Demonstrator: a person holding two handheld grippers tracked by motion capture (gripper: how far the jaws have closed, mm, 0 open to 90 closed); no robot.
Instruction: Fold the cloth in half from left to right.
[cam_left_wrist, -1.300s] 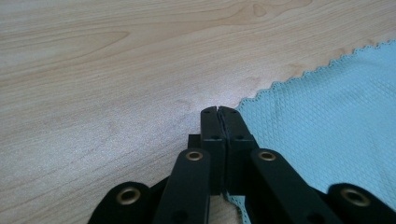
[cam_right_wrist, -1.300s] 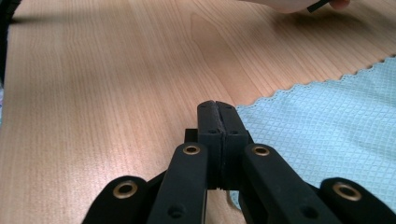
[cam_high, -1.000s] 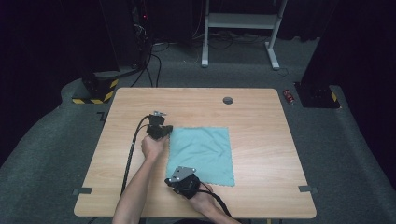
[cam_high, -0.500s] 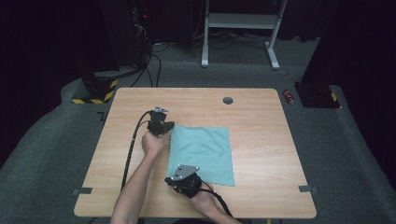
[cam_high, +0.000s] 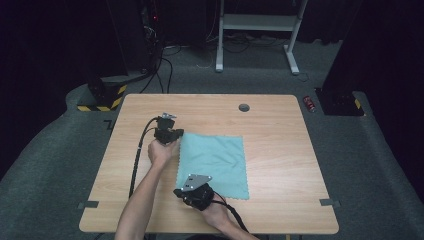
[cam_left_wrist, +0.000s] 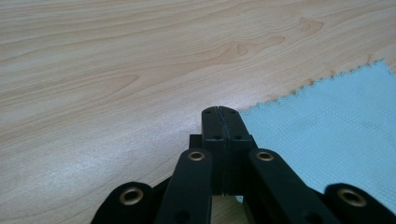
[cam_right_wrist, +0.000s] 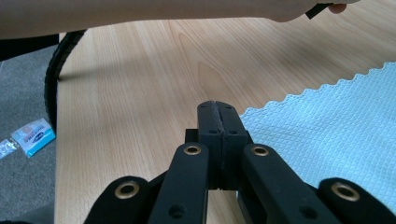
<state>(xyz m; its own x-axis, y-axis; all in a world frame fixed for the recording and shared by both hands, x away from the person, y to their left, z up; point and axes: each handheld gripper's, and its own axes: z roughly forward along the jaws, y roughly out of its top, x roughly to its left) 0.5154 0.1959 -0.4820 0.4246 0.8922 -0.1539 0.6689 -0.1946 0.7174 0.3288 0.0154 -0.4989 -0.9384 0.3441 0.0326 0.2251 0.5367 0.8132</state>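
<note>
- My left gripper (cam_left_wrist: 219, 112) closed, tip at cloth (cam_high: 214, 162) corner; whether it pinches the edge, can't tell.
- My right gripper (cam_right_wrist: 218, 108) closed, beside cloth's near corner, on table (cam_high: 280, 125).

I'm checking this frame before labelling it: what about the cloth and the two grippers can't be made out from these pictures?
- Left gripper, left gripper view: whether its shut jaws pinch the cloth corner; the jaws cover it.
- Right gripper, right gripper view: the same; its jaws hide the cloth's near corner.
- High view: both sets of jaw tips, covered by the gripper bodies and hands.
- Small red thing on the floor, high view: too small to identify.
</note>
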